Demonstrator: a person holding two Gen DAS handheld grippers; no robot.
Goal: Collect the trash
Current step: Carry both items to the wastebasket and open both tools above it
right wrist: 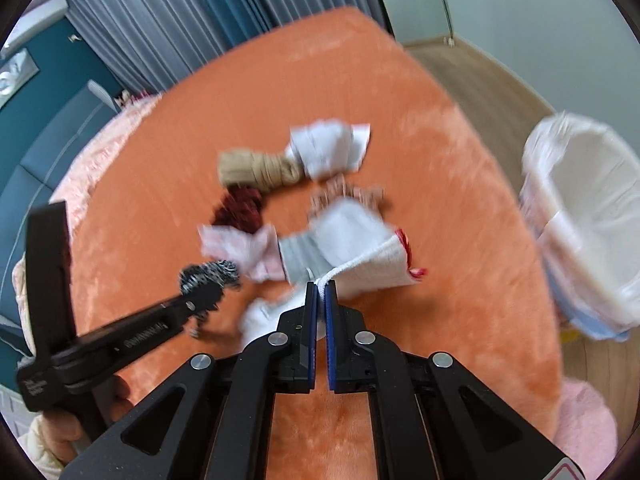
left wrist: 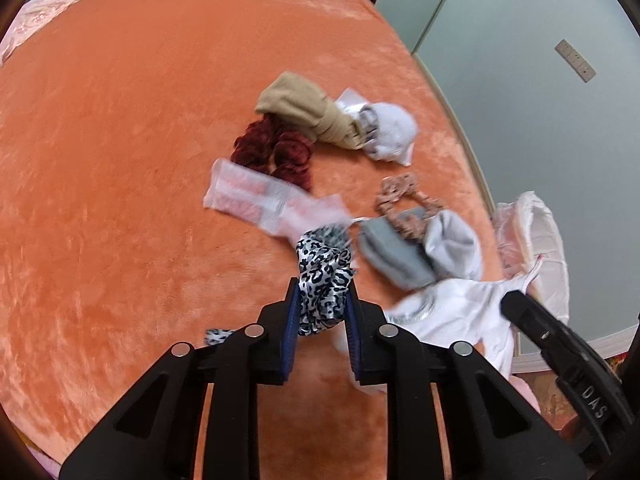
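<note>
Leopard scrunchie (left wrist: 323,280) points forward, apparently pinched in left gripper (left wrist: 322,312).

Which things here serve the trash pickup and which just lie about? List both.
In the job:
left gripper, shut on leopard cloth
right gripper, shut on white cloth
lined bin

Lying about:
tan sock
red scrunchie
grey sock
curtain

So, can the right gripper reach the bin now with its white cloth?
Probably yes. The right gripper is shut on the white cloth, and the lined bin stands open beside the bed, nothing between.
</note>
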